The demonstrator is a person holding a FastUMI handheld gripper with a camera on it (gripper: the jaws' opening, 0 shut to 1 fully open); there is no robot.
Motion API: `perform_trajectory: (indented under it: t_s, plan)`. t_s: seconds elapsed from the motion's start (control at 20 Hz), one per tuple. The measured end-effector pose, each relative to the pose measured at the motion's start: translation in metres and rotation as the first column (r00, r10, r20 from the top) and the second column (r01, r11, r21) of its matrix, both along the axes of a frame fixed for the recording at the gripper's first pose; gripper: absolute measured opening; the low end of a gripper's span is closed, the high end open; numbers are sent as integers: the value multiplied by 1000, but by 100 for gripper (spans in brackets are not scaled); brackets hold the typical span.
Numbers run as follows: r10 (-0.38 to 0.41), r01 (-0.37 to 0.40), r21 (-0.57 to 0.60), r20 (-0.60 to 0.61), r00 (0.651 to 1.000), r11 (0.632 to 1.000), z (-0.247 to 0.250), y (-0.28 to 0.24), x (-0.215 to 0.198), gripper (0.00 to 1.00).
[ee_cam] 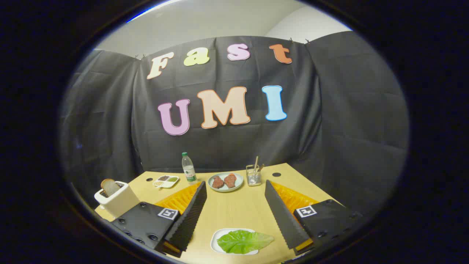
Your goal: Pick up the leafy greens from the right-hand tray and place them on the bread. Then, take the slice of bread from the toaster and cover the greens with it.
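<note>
One step is barely begun, by my reading: the tool (pixel 234 209) hangs wide open, holding nothing; the leafy greens (pixel 244 241) lie on their white tray (pixel 216 236) between the fingertips; next it must descend and close on the leaf; toaster (pixel 116 198) bread (pixel 109 187) waits.

Greens (pixel 244 241) on tray (pixel 216 242) (plate (pixel 237 186) beyond).

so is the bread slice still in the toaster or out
In. The bread slice stands upright in the toaster slot, top poking out. The claw is open, nowhere near it.
</note>
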State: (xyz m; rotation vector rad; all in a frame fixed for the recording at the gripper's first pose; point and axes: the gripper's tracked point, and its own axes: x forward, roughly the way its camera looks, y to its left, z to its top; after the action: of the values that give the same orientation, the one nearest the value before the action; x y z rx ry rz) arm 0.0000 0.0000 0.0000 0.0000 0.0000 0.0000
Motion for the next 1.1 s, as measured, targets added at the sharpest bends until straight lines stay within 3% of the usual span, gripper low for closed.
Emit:
perform_trajectory:
  t_s: [0.65,1.1]
  plan:
    - [-80,80,-9,-29,996,997,-8,0,-8,100]
    - [-89,86,-41,-91,992,996,-32,-13,-4,100]
